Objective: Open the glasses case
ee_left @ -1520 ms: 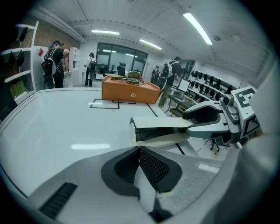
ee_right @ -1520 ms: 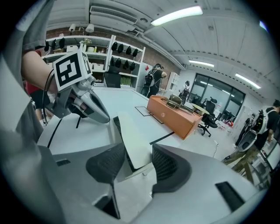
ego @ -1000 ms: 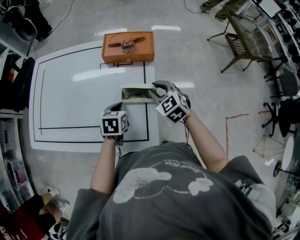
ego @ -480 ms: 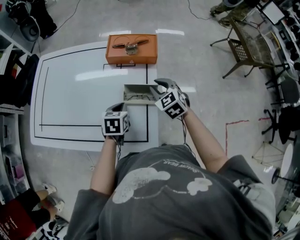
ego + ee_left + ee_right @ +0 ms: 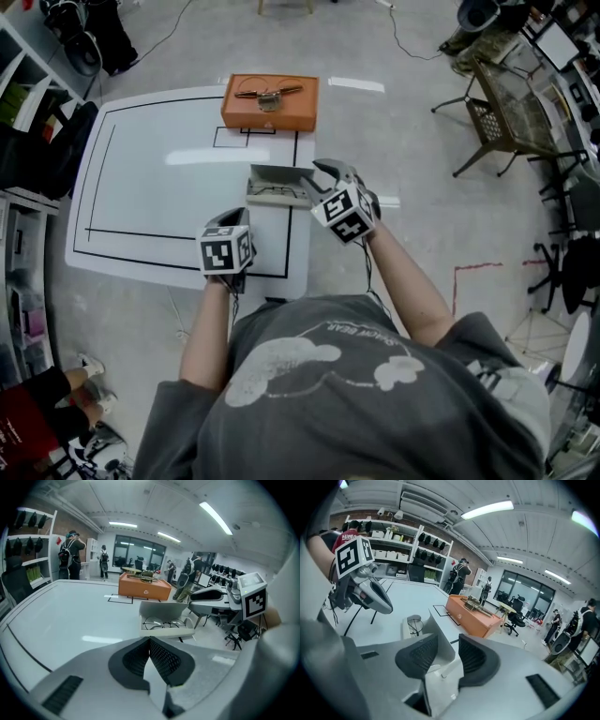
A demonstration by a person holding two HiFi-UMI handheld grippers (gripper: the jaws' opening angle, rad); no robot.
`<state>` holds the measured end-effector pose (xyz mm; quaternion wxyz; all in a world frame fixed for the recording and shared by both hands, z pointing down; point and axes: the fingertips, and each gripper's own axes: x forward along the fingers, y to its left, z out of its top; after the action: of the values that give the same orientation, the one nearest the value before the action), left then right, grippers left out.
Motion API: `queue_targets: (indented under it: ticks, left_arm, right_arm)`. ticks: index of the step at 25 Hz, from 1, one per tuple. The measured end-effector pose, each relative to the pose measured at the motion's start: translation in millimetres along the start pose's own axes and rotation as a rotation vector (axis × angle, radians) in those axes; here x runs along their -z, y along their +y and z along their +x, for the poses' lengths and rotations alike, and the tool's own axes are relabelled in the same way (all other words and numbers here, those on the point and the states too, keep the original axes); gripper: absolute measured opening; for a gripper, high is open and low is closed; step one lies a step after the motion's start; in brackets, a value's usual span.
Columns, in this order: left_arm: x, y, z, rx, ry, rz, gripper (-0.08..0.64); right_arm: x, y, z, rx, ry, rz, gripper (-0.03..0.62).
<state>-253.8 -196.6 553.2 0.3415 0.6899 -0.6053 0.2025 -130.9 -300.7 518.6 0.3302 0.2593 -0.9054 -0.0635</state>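
Note:
The grey glasses case (image 5: 274, 186) lies open on the white table (image 5: 159, 187), its lid raised and a pair of glasses (image 5: 161, 622) inside. My right gripper (image 5: 315, 178) is at the case's right end. Its jaws have just been opening, and the lid's edge (image 5: 436, 634) stands between them with a gap on the right side, so they are open. My left gripper (image 5: 229, 218) hovers over the table short of the case, shut with nothing in it. In the left gripper view its pads (image 5: 159, 656) meet, and the case (image 5: 166, 620) lies just beyond.
An orange box (image 5: 270, 101) with a metal object on top sits at the table's far edge. Black lines mark the tabletop. Chairs and a wire table (image 5: 506, 112) stand at the right, shelves (image 5: 28, 141) at the left. People stand in the background.
Both grippers have lifted a little. The right jaws have widened around the lid. The case stays open in the same place on the table.

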Motion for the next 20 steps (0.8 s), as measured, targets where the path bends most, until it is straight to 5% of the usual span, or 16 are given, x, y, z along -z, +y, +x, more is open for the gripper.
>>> queue_targets:
  ticks: [13, 20]
  left_arm:
    - [20, -62, -68, -0.081, -0.135, -0.071, 0.003]
    - [48, -97, -107, -0.142, -0.220, -0.157, 0.003]
  right_arm:
    - [18, 13, -78, -0.017, -0.086, -0.034, 0.013]
    - [44, 34, -113, -0.120, -0.111, -0.017, 0.000]
